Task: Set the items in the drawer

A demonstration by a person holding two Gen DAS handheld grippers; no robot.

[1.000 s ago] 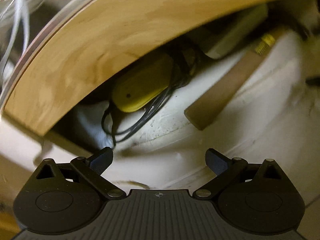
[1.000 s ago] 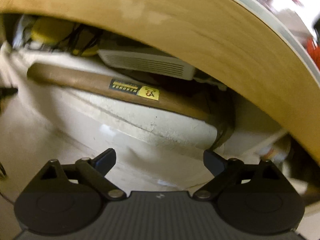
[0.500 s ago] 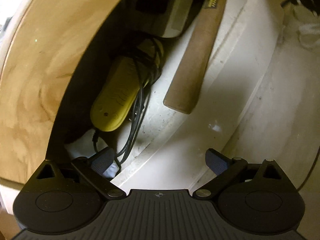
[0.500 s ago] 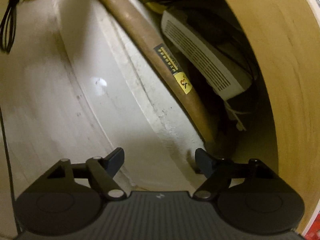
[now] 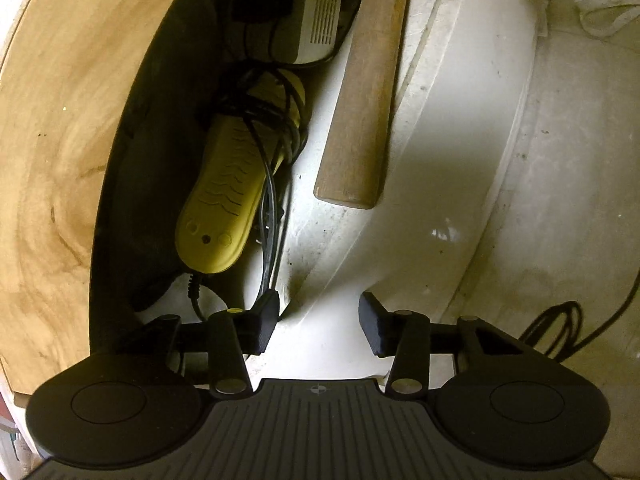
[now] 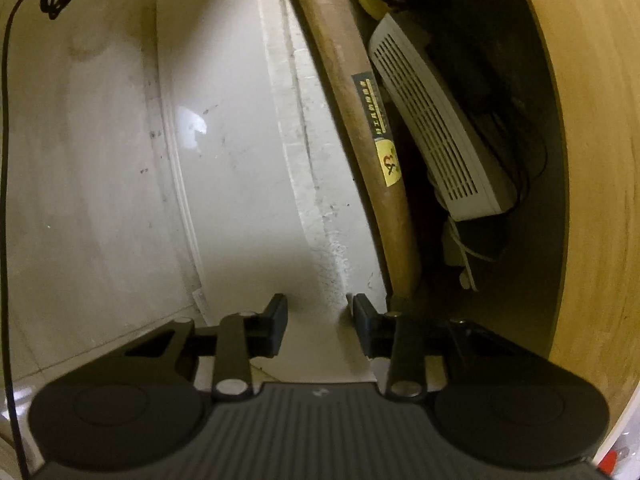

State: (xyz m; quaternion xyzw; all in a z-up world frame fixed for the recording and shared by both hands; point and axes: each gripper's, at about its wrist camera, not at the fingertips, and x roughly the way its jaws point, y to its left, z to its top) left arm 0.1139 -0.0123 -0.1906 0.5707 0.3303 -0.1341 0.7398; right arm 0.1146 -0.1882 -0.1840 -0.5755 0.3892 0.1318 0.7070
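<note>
Your left gripper (image 5: 318, 320) is parted, straddling the white drawer front (image 5: 440, 160), not visibly clamped. Your right gripper (image 6: 317, 322) likewise straddles that front edge (image 6: 240, 160), fingers spread with a narrower gap, nothing clenched. Inside the drawer: wooden hammer handle (image 5: 364, 92) lies along the front wall; yellow device (image 5: 224, 184) wrapped in black cord (image 5: 270, 184) beside it; white vented box (image 6: 436, 128) further in. Wooden tabletop (image 5: 52, 140) overhangs the drawer.
</note>
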